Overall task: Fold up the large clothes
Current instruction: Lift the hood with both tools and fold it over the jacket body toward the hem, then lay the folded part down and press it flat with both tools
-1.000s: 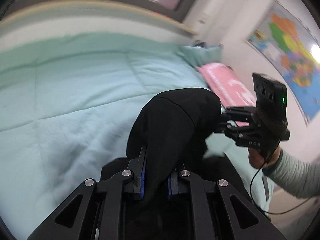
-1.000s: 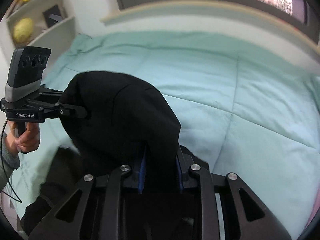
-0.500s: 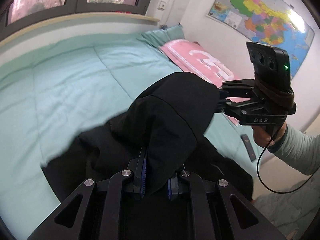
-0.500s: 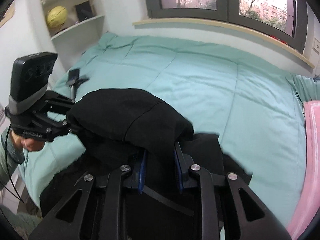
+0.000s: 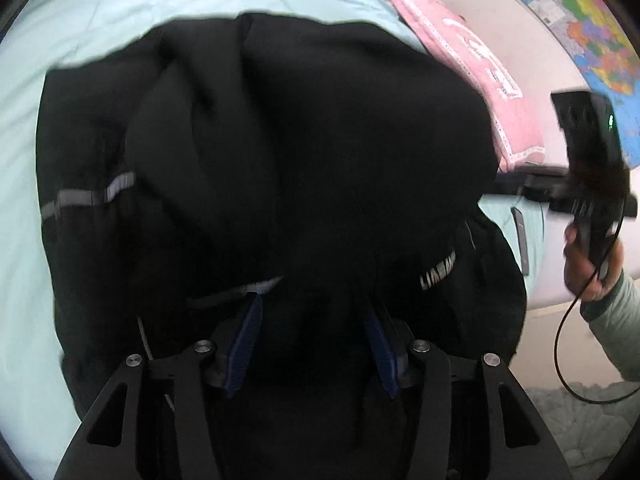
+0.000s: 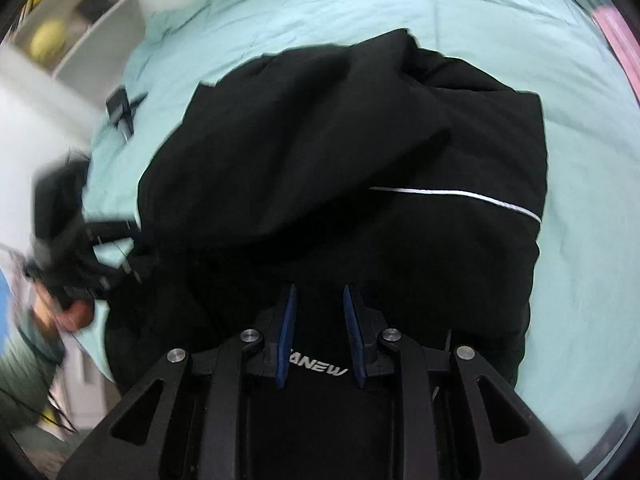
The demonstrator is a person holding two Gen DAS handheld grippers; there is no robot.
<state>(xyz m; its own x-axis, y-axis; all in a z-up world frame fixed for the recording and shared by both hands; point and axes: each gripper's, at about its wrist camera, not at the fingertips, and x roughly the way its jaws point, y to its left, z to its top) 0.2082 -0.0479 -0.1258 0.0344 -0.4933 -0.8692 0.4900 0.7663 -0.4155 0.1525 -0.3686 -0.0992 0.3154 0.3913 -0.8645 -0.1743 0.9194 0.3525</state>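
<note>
Two claws over black garment (image 5: pixel 304 152), mint bedding (image 6: pixel 580 128) bare around edges

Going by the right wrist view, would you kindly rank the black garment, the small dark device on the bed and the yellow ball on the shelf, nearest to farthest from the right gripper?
1. Black garment, directly under the right gripper.
2. Small dark device, on the teal quilt at upper left.
3. Yellow ball, on the white shelf beyond the bed, far upper left.

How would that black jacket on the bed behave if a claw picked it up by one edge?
The black jacket would probably sag and drape rather than hold its shape; it already lies in soft rumpled folds on the mint quilt. It looks bulky, so likely heavyish for cloth. Its smooth-looking fabric might slip from a light pinch.
</note>
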